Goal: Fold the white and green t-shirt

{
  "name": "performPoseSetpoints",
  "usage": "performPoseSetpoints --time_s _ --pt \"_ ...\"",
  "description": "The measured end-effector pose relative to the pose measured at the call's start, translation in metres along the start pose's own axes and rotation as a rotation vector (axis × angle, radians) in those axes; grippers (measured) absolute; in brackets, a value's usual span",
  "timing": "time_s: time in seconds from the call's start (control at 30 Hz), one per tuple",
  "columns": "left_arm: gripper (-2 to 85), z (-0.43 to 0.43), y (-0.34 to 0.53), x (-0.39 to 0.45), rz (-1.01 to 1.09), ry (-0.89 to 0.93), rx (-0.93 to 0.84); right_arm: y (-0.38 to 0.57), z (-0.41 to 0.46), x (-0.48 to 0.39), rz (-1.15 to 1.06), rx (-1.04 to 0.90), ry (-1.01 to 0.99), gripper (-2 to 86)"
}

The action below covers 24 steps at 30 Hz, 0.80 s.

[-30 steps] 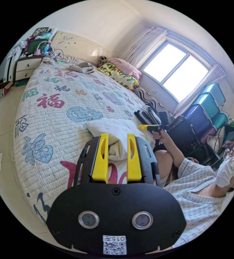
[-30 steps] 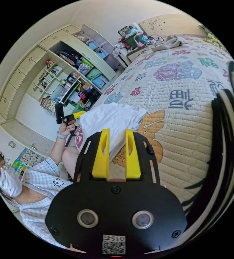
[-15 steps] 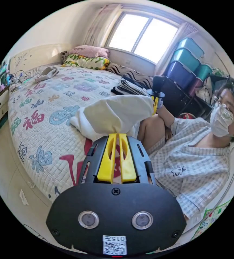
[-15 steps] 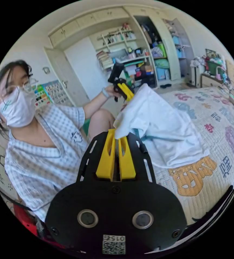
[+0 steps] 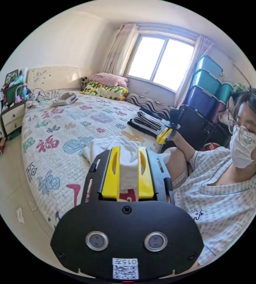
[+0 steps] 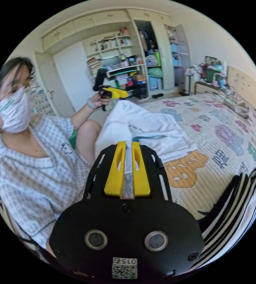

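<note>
Pinching the t-shirt [image 6: 142, 130] with your right tongs [image 6: 127, 156] pressed together, you are keeping one edge lifted for the fold; your left tongs [image 5: 127, 161] are spread above the cloth bunched near the bed's [image 5: 45, 153] edge.

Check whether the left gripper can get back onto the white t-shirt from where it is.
Probably yes. The left gripper is open with the t-shirt lying on the bed right ahead of its jaws, and nothing sits between them.
</note>
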<state>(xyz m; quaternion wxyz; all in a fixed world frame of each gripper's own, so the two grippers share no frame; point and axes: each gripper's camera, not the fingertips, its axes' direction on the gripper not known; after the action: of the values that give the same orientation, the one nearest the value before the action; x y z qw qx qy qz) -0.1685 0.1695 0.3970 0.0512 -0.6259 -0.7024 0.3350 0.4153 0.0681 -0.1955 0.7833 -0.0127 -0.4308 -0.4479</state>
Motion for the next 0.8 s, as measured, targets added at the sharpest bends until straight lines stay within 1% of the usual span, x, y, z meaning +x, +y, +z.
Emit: performPoseSetpoints --time_s 0.03,0.07,0.1,0.17,0.23,0.3,0.33,0.37,0.4,0.43,0.47,0.5,0.57,0.63,0.7,0.77,0.8 --pt "8.4 0.014 -0.011 0.013 0.032 0.008 -0.014 -0.005 0.012 0.006 0.053 -0.028 0.099 5.3" --pt "8.2 0.033 -0.020 0.026 0.071 0.024 -0.056 -0.011 0.028 0.008 0.068 -0.095 0.182 6.5" --pt "7.6 0.046 -0.025 0.033 0.095 0.033 -0.100 -0.014 0.037 0.009 0.077 -0.131 0.216 7.2" --pt "3.4 0.103 -0.037 0.057 0.190 0.027 -0.367 -0.025 0.078 0.011 0.093 -0.292 0.279 8.6" --pt "1.1 0.128 -0.034 0.068 0.227 0.021 -0.461 -0.031 0.104 0.005 0.050 -0.372 0.298 6.9" --pt "0.2 0.141 -0.026 0.072 0.221 0.068 -0.562 -0.037 0.112 -0.007 -0.004 -0.349 0.360 4.2" --pt "-0.1 0.144 -0.018 0.073 0.216 0.103 -0.627 -0.042 0.110 -0.014 -0.017 -0.297 0.408 2.9" --pt "-0.2 0.140 -0.008 0.075 0.212 0.113 -0.650 -0.047 0.104 -0.022 -0.034 -0.222 0.449 2.4" --pt "-0.2 0.137 -0.003 0.077 0.212 0.112 -0.659 -0.050 0.101 -0.026 -0.043 -0.176 0.465 2.2" --pt "0.0 0.130 0.005 0.080 0.210 0.098 -0.664 -0.056 0.094 -0.035 -0.058 -0.087 0.497 1.8" --pt "0.5 0.120 0.011 0.085 0.205 0.083 -0.633 -0.063 0.092 -0.042 -0.073 -0.018 0.528 1.5" --pt "0.8 0.115 0.012 0.087 0.198 0.074 -0.605 -0.067 0.092 -0.046 -0.082 0.008 0.544 1.3" --pt "4.0 0.096 0.011 0.096 0.152 0.019 -0.425 -0.085 0.102 -0.061 -0.134 0.082 0.605 0.9" --pt "6.5 0.091 0.009 0.101 0.109 -0.054 -0.305 -0.103 0.111 -0.070 -0.164 0.126 0.618 0.7" --pt "7.7 0.098 0.007 0.104 0.078 -0.165 -0.263 -0.122 0.117 -0.076 -0.182 0.159 0.558 0.7" --pt "7.8 0.101 0.003 0.106 0.062 -0.338 -0.261 -0.153 0.122 -0.081 -0.208 0.202 0.428 0.8" --pt "7.8 0.097 0.003 0.106 0.063 -0.358 -0.242 -0.161 0.123 -0.082 -0.213 0.213 0.401 0.8"
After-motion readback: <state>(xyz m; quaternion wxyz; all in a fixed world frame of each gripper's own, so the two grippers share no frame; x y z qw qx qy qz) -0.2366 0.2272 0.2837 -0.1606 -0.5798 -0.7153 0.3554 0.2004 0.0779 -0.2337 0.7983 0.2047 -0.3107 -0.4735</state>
